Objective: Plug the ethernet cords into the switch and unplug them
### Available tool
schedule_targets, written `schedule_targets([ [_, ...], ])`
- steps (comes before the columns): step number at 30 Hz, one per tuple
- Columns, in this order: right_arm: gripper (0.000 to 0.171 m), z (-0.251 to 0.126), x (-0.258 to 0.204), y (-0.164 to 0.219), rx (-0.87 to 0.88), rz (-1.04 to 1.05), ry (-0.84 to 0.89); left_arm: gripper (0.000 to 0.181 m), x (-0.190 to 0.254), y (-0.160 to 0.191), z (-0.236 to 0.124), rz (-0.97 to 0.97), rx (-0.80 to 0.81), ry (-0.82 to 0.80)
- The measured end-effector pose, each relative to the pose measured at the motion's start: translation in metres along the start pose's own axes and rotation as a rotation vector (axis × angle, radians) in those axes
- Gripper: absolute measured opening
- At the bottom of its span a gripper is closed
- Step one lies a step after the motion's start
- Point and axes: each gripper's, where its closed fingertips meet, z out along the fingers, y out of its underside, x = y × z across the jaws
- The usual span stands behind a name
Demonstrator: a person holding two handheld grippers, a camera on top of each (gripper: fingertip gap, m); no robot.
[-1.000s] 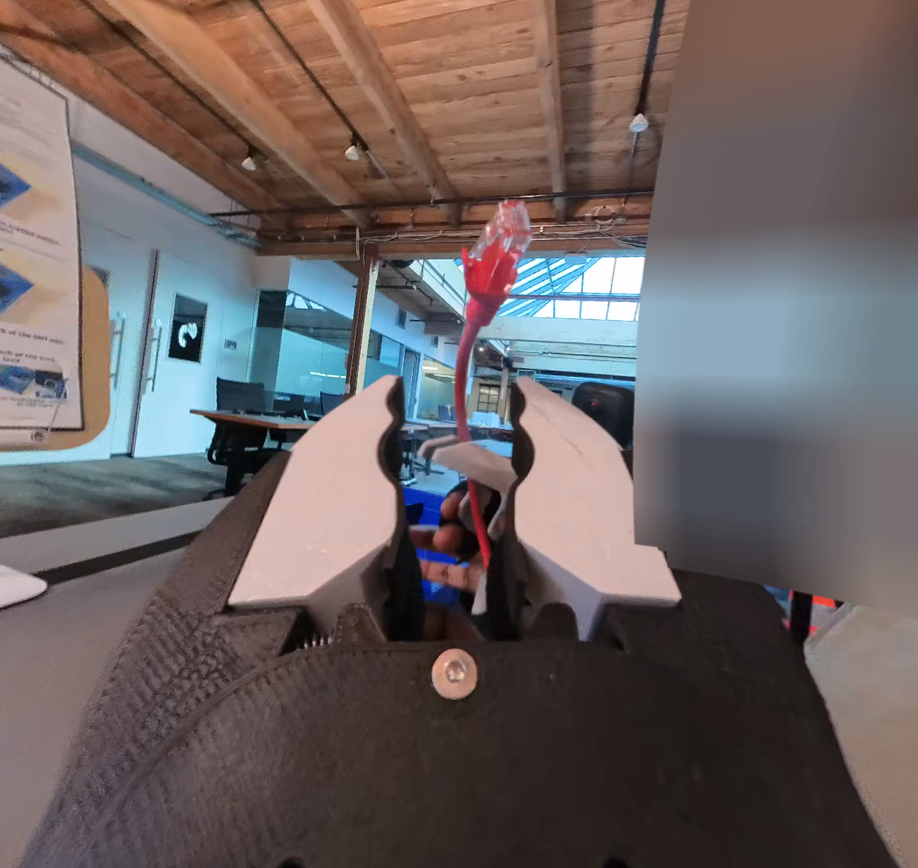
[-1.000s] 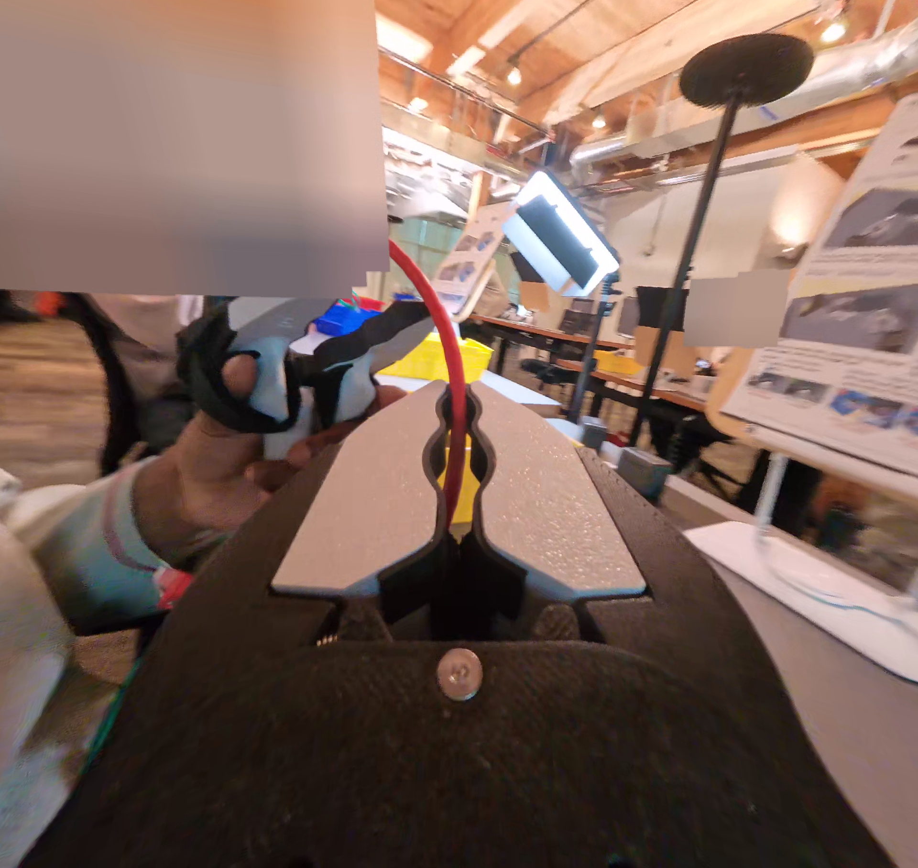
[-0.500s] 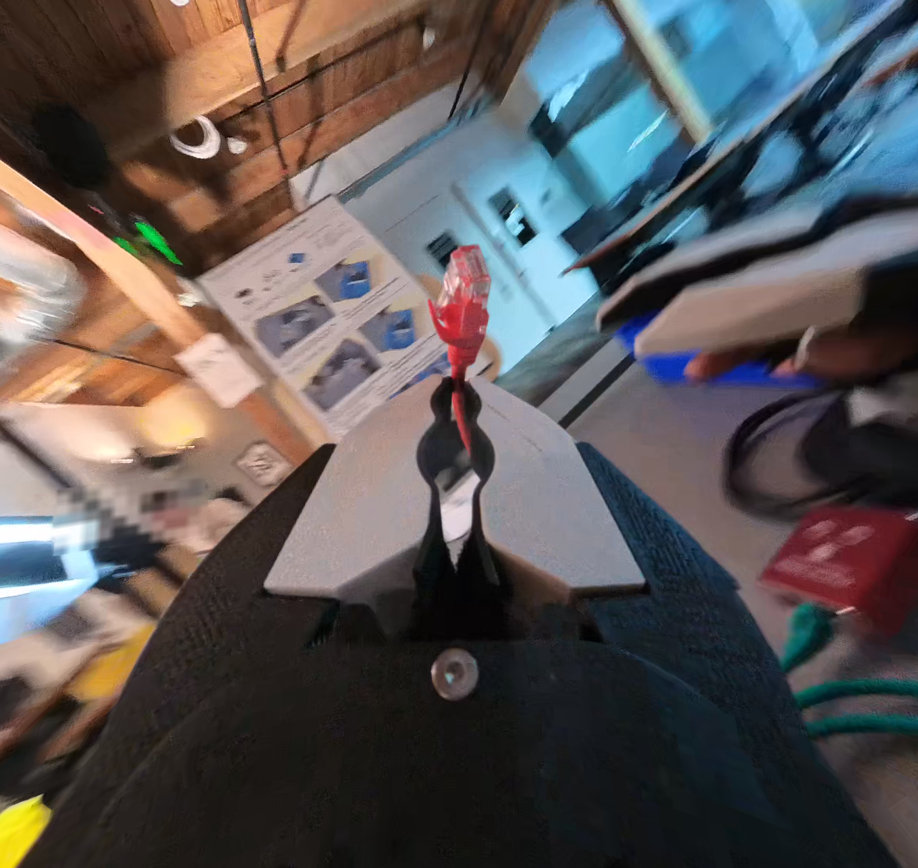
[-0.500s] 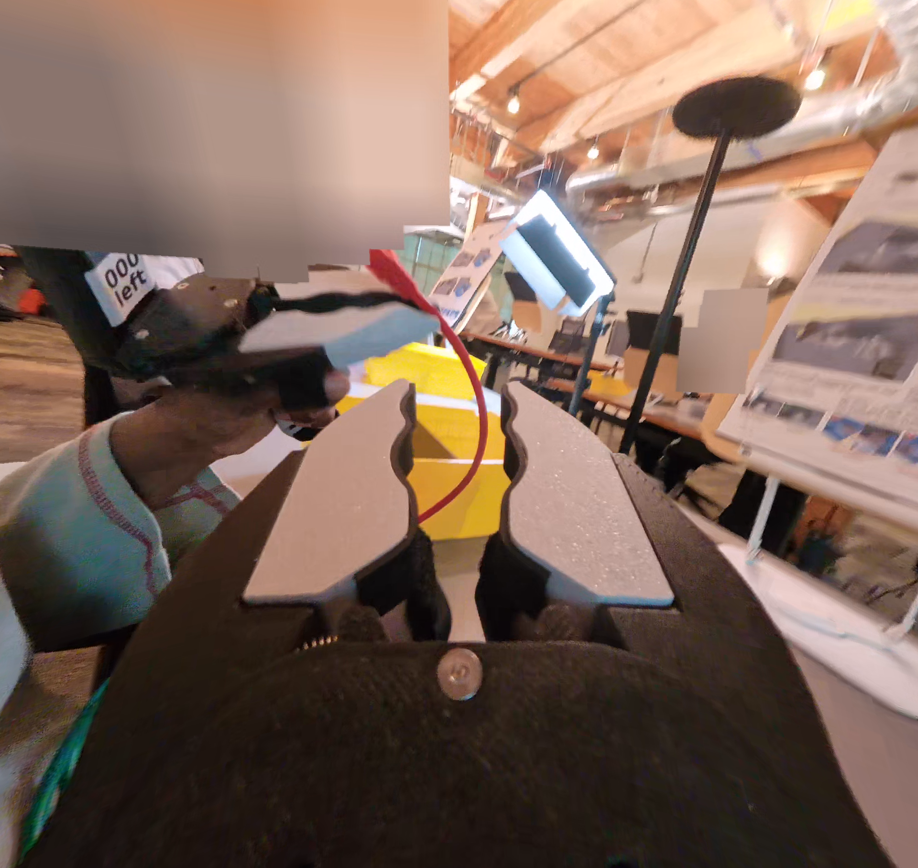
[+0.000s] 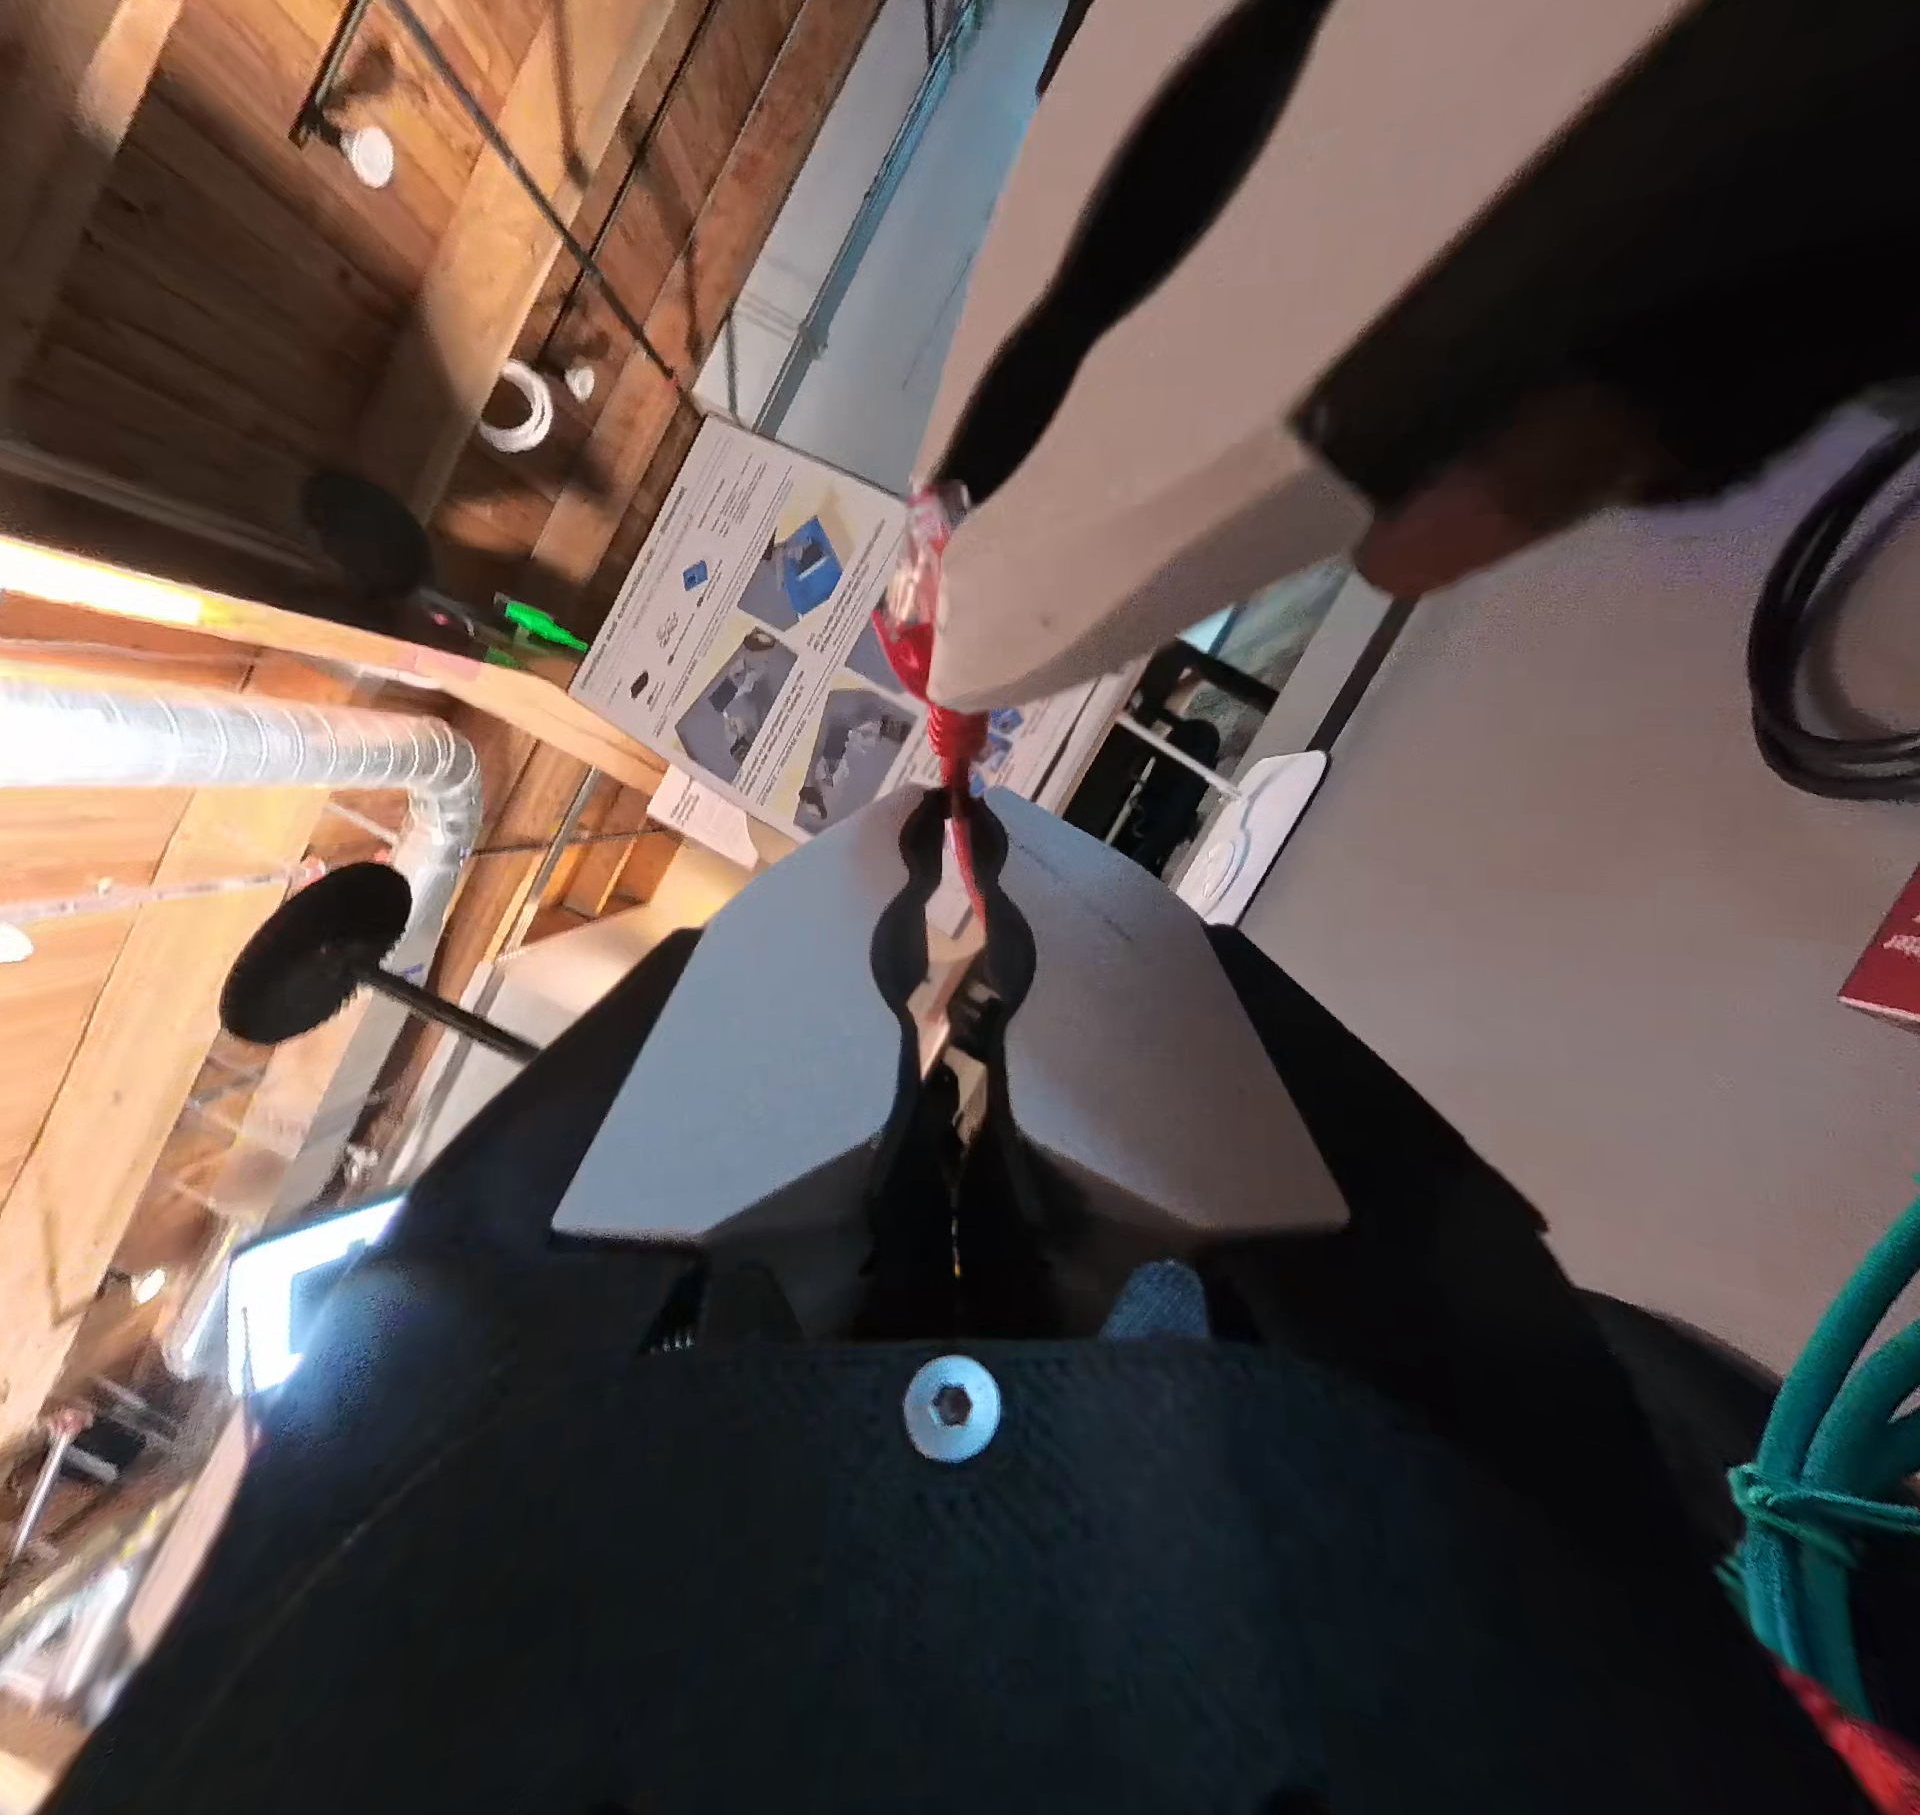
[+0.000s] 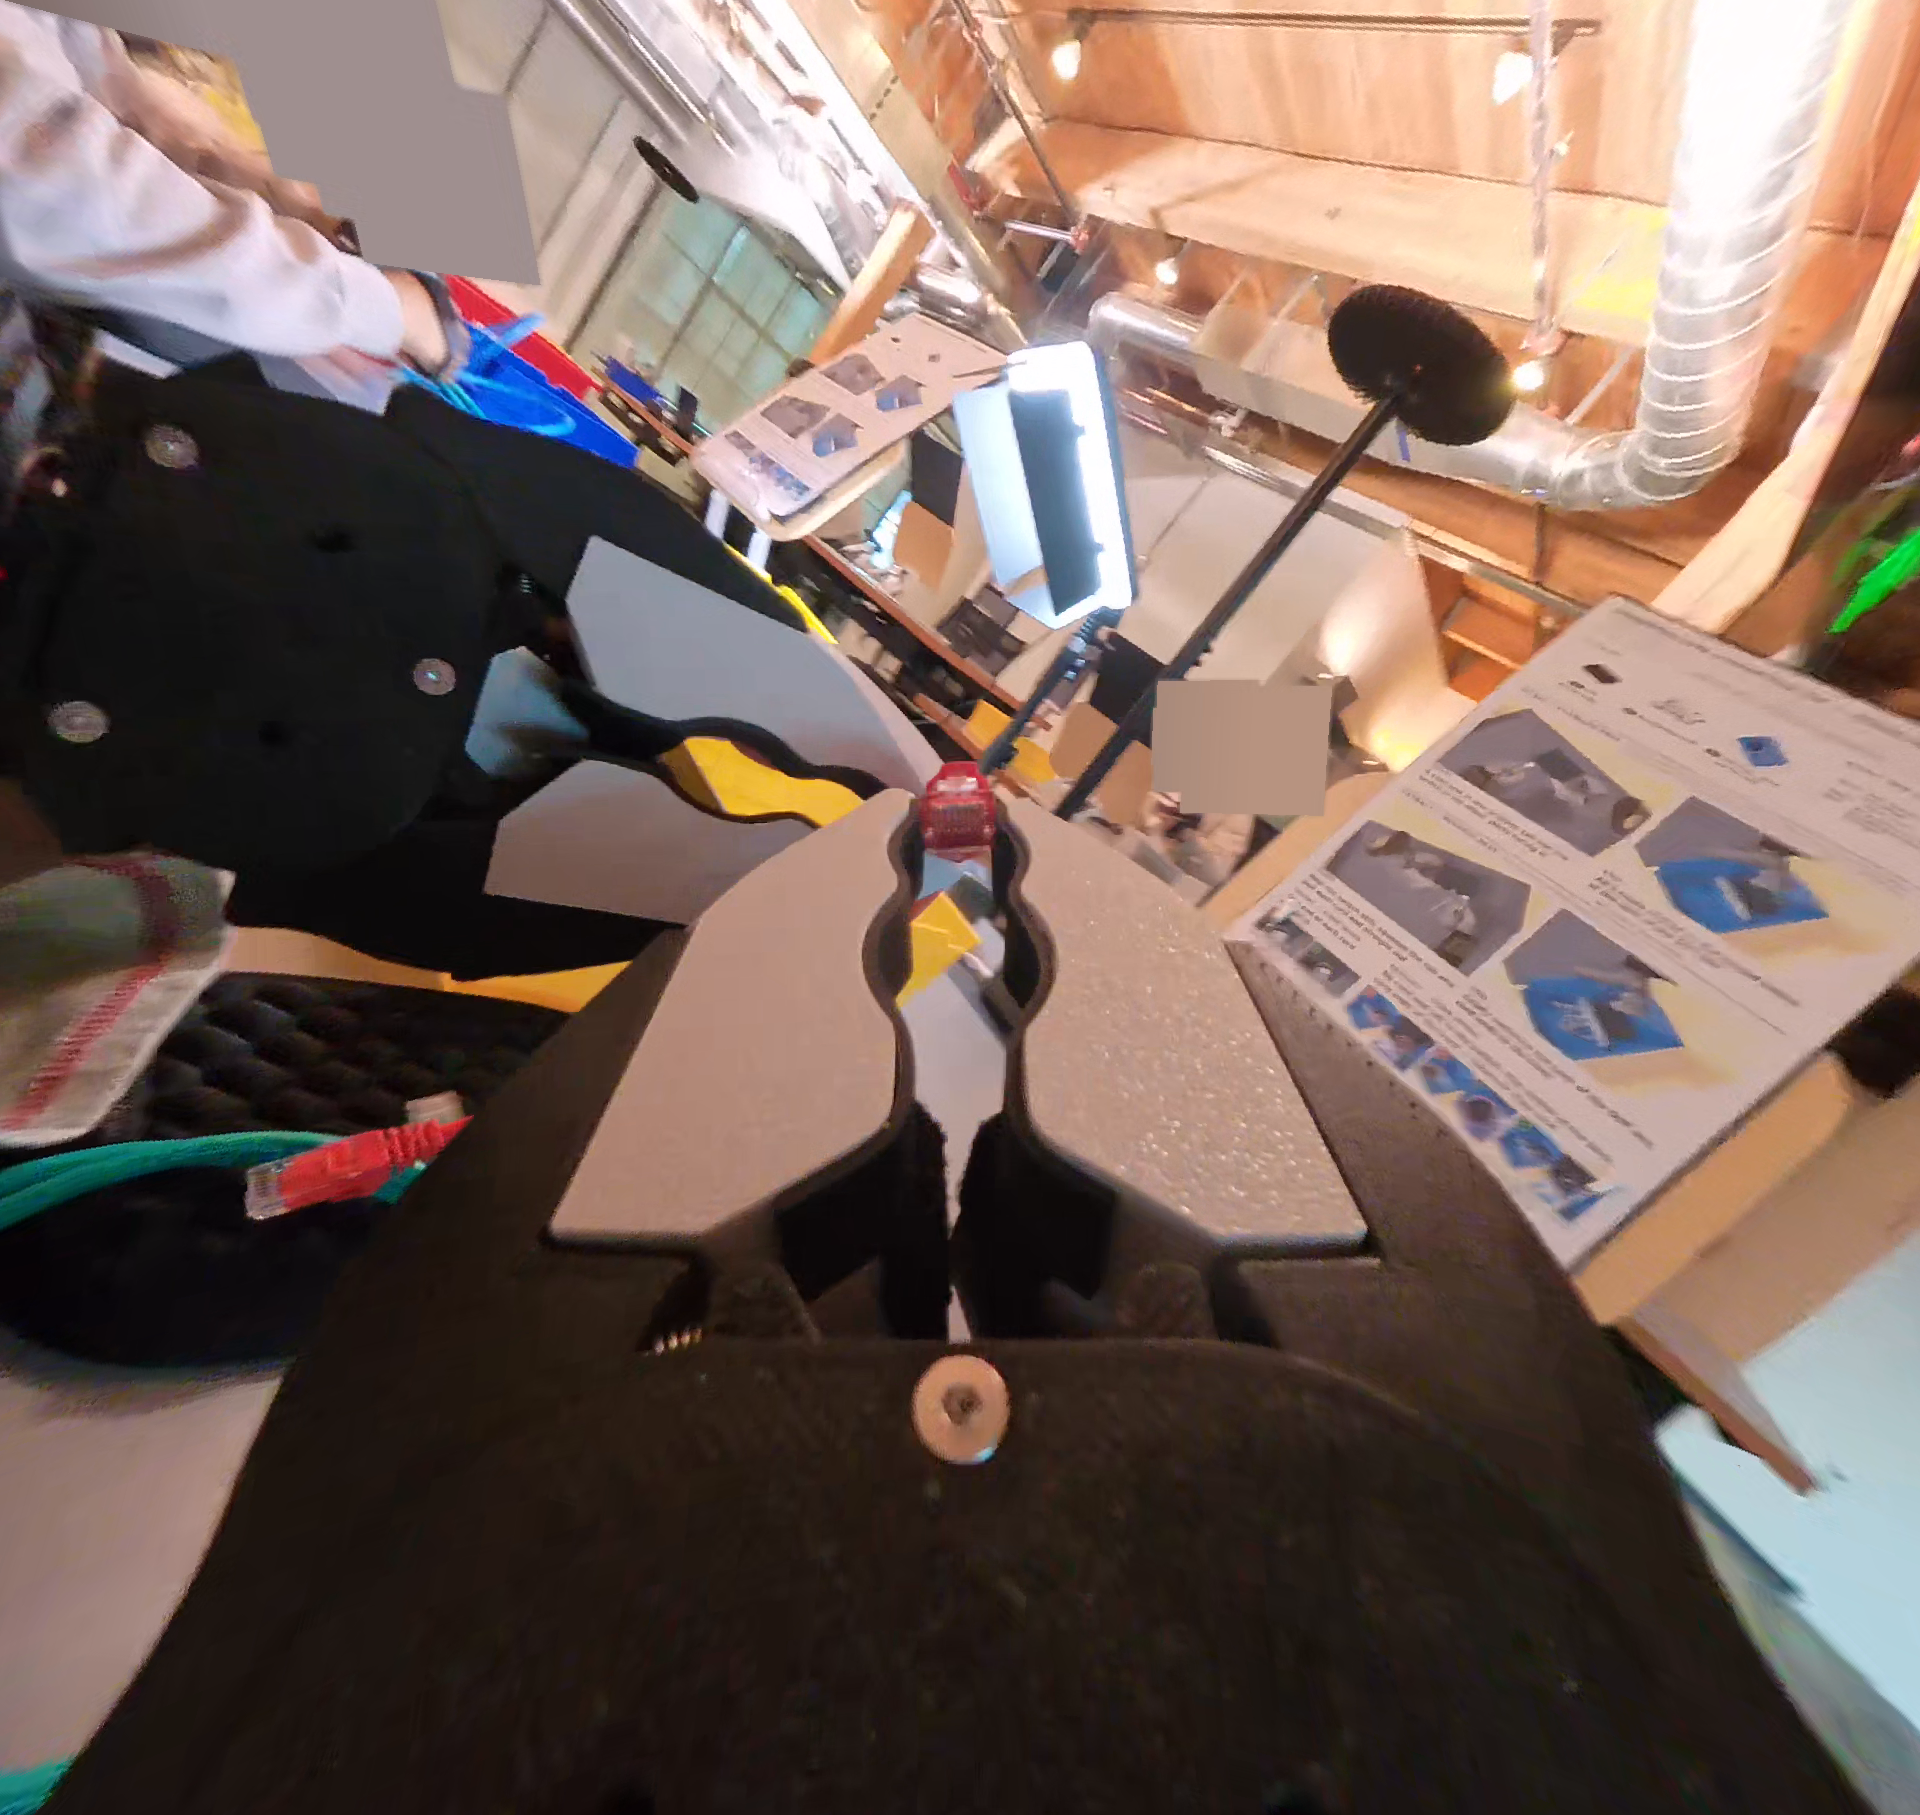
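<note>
Ethernet cord [image 5: 961, 835], thin and red, runs up between the tips of the left gripper [image 5: 954, 809] in the left wrist view; that gripper is closed on the cord just below its ribbed red strain relief; above it the clear plug [image 5: 928, 544] with a red tint stands up and out of the grip, its side touching the grey fingers [image 5: 1122, 560] of the other gripper, which reaches in from the upper right; a bundle of green cords [image 5: 1829, 1433] lies at the right edge, on the grey table [image 5: 1558, 934].

In the right wrist view the plug [image 6: 956, 809] faces the camera end-on, a small red-tinted block sitting between the tips of the right gripper [image 6: 956, 835]; the fingers are nearly together around it, though whether they press it I cannot tell; the left gripper [image 6: 810, 778] comes in from the left, its tips just beside the plug; a second red plug [image 6: 348, 1165] lies low on the left on green cord [image 6: 125, 1168].
</note>
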Motion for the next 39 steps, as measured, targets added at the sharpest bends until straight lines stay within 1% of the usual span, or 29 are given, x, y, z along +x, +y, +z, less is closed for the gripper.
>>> schedule_targets([
  [2,0.013,-0.008,0.001,-0.002,0.063,0.102,-0.086,0.004,0.003,-0.006,-0.006,-0.013,0.089,0.070],
  [3,0.013,-0.013,0.001,-0.003,0.109,0.164,-0.148,0.008,0.002,-0.011,-0.011,-0.061,0.156,0.126],
  [4,0.013,-0.019,0.001,-0.004,0.155,0.234,-0.213,0.018,0.000,-0.014,-0.016,-0.148,0.211,0.190],
  [6,0.013,-0.030,-0.001,-0.003,0.238,0.367,-0.348,0.027,-0.002,-0.022,-0.031,-0.361,0.300,0.400],
  [9,0.013,-0.042,-0.007,-0.009,0.386,0.478,-0.492,0.040,-0.005,-0.052,-0.067,-0.691,0.527,0.774],
  [10,0.012,-0.043,-0.010,-0.009,0.414,0.493,-0.520,0.039,-0.008,-0.060,-0.074,-0.763,0.578,0.845],
  [11,0.012,-0.043,-0.015,-0.010,0.428,0.498,-0.546,0.036,-0.009,-0.062,-0.072,-0.792,0.575,0.863],
  [12,0.012,-0.043,-0.021,-0.011,0.437,0.495,-0.572,0.036,-0.006,-0.060,-0.068,-0.774,0.540,0.867],
  [14,0.012,-0.042,-0.030,-0.013,0.445,0.485,-0.608,0.033,0.009,-0.054,-0.062,-0.685,0.469,0.897],
  [16,0.012,-0.041,-0.033,-0.014,0.452,0.483,-0.619,0.030,0.024,-0.052,-0.064,-0.619,0.432,0.958],
  [18,0.012,-0.041,-0.034,-0.015,0.465,0.492,-0.630,0.024,0.030,-0.054,-0.067,-0.621,0.447,0.986],
  [21,0.012,-0.042,-0.034,-0.014,0.473,0.502,-0.634,0.014,0.023,-0.057,-0.065,-0.703,0.490,0.942],
  [23,0.012,-0.043,-0.036,-0.014,0.480,0.505,-0.643,0.012,0.025,-0.058,-0.068,-0.714,0.504,0.946],
  [32,0.012,-0.045,-0.040,-0.013,0.498,0.508,-0.651,0.017,0.028,-0.056,-0.071,-0.714,0.498,0.954],
  [34,0.012,-0.045,-0.039,-0.014,0.504,0.510,-0.650,0.022,0.032,-0.052,-0.070,-0.701,0.465,0.962],
  [35,0.012,-0.045,-0.039,-0.013,0.504,0.510,-0.649,0.029,0.034,-0.051,-0.070,-0.691,0.456,0.966],
  [36,0.012,-0.046,-0.039,-0.013,0.504,0.511,-0.648,0.032,0.034,-0.051,-0.070,-0.687,0.457,0.967],
  [39,0.012,-0.047,-0.037,-0.013,0.518,0.524,-0.642,0.032,0.035,-0.052,-0.070,-0.689,0.452,0.968],
])
